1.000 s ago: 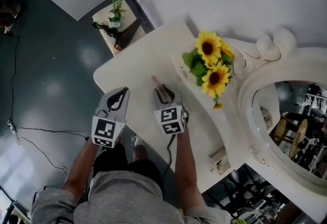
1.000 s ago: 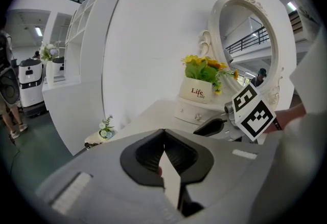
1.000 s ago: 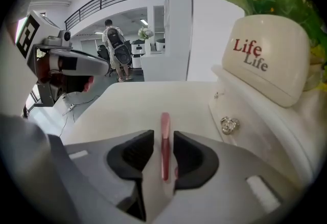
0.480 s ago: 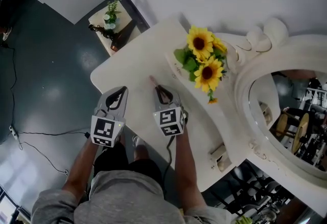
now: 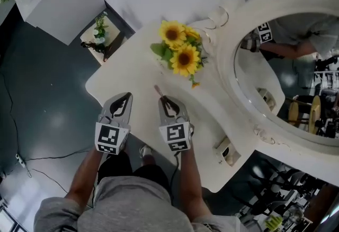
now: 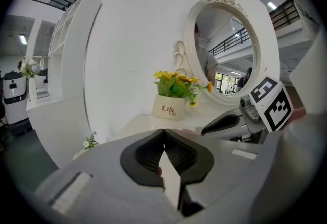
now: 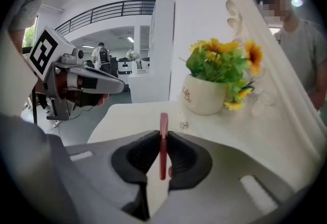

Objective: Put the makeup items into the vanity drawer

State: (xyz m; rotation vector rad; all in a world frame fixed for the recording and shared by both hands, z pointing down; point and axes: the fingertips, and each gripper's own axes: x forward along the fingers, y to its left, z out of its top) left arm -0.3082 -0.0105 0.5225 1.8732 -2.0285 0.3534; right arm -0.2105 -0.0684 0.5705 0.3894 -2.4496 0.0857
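Observation:
My right gripper (image 5: 166, 100) is over the near part of the white vanity table (image 5: 127, 69), shut on a thin pink makeup stick (image 5: 157, 89) whose tip pokes out past the jaws. In the right gripper view the stick (image 7: 163, 121) stands upright, clamped between the black pads (image 7: 147, 152). My left gripper (image 5: 125, 97) hovers beside it at the table's front edge, its jaws meeting at the tips with nothing seen between them. The left gripper view shows the right gripper (image 6: 240, 118) off to the right. No drawer is in view.
A white pot of sunflowers (image 5: 177, 53) stands behind the grippers, and an oval mirror (image 5: 286, 67) in a white frame rises at the right. A small silvery item (image 7: 183, 125) lies near the pot. A low side table with a plant (image 5: 100, 37) stands on the floor beyond the vanity.
The right jaws have drawn in onto the pink stick. The head view has swung towards the mirror. Both grippers stay over the table's front part.

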